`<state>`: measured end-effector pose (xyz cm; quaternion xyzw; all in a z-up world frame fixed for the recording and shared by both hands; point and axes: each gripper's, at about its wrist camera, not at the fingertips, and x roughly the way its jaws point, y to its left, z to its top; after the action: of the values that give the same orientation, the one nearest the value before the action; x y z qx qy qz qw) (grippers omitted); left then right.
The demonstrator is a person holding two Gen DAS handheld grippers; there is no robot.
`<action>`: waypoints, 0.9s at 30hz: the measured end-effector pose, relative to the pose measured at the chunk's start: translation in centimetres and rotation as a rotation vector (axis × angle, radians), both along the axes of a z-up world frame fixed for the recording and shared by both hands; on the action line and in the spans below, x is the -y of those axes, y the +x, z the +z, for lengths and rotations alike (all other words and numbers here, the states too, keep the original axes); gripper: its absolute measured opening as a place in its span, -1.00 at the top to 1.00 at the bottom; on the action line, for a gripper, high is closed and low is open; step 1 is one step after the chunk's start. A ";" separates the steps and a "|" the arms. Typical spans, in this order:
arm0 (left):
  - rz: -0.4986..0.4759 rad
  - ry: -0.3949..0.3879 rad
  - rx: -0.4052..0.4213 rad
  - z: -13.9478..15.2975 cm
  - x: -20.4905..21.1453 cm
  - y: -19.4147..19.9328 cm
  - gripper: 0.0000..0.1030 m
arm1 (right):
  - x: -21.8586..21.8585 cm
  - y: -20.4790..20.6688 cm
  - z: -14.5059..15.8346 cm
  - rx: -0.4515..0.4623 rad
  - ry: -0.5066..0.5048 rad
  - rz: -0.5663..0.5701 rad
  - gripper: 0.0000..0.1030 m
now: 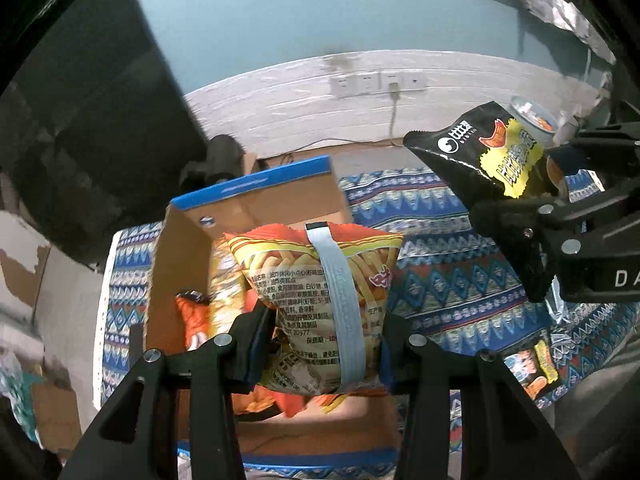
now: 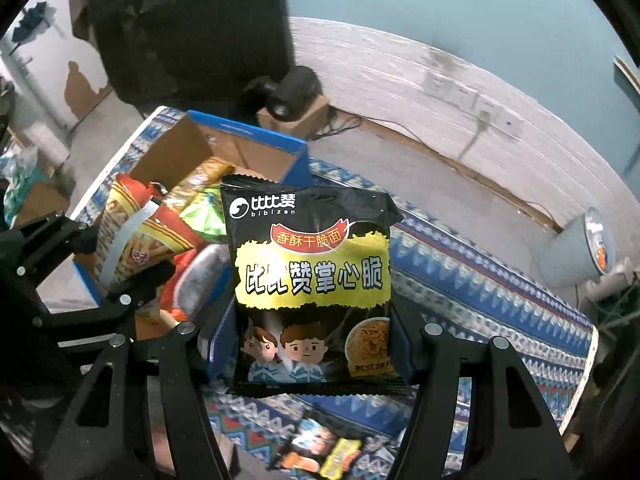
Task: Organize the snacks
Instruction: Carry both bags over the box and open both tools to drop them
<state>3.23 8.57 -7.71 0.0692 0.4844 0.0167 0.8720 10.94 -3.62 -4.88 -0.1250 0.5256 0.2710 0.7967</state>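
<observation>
Two packets carried: one in each tool, both above or near the cardboard box (image 1: pixel 256 200).
Left tool (image 1: pixel 320 344): clamped on an orange-and-yellow chip packet (image 1: pixel 316 280), held over the box opening.
Right tool (image 2: pixel 316 344): clamped on a black noodle packet (image 2: pixel 308 280), held beside the box, above the patterned cloth (image 2: pixel 480 300) on the bench.
Box contents: several packets already piled inside, reaching close to the rim.
Loose item: another packet (image 2: pixel 316 452) lies on the cloth, not yet collected.
Risk, crowding: the two tools are near each other; a knock is likely if both are lowered together.
Risk, overflow: a packet dropped on the pile may slide over the rim.
Risk, grip: slick puffed packets may slip or be crushed.
</observation>
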 end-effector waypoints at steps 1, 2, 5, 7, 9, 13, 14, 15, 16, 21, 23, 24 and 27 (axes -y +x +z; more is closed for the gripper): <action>0.007 -0.001 0.001 0.0 -0.5 -0.1 0.13 | -0.6 0.1 -0.1 -0.001 -0.002 0.008 -0.24; 0.021 0.000 0.001 0.0 -1.2 -0.3 0.13 | -1.2 0.0 -0.1 -0.002 -0.003 0.016 -0.24; 0.055 -0.009 0.002 -0.1 -3.0 -0.7 0.13 | -3.3 -0.1 -0.2 -0.013 -0.003 0.038 -0.24; 0.080 -0.017 0.000 -0.1 -4.4 -0.8 0.13 | -4.3 0.0 -0.4 -0.020 -0.001 0.049 -0.24; 0.107 -0.009 -0.001 -0.2 -5.7 -1.0 0.13 | -5.5 0.1 -0.7 -0.030 -0.004 0.062 -0.24; 0.152 -0.010 -0.009 -0.6 -7.9 -1.4 0.13 | -7.9 0.3 -1.7 -0.051 -0.016 0.096 -0.24; 0.163 -0.014 -0.011 -0.8 -8.4 -1.6 0.13 | -8.4 0.4 -1.9 -0.054 -0.017 0.102 -0.24; 0.177 -0.015 -0.016 -1.0 -9.0 -1.7 0.13 | -8.8 0.3 -2.1 -0.058 -0.019 0.107 -0.24; 0.186 -0.014 -0.021 -1.2 -9.4 -1.8 0.13 | -9.4 0.3 -2.4 -0.065 -0.024 0.115 -0.24; 0.221 -0.010 -0.040 -2.1 -10.9 -2.1 0.13 | -11.3 0.3 -3.3 -0.086 -0.025 0.135 -0.24; 0.233 -0.006 -0.045 -2.4 -11.4 -2.1 0.13 | -12.1 0.3 -3.6 -0.092 -0.032 0.146 -0.24; 0.240 -0.004 -0.049 -2.5 -11.7 -2.1 0.13 | -12.4 0.3 -3.7 -0.093 -0.034 0.150 -0.24; 0.254 0.003 -0.070 -3.1 -12.1 -2.0 0.11 | -13.3 0.1 -4.1 -0.107 -0.038 0.175 -0.25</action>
<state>1.20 20.69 -10.80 0.0094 0.5195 0.1254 0.8452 11.06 9.71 -9.02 -0.1707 0.5596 0.3360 0.7381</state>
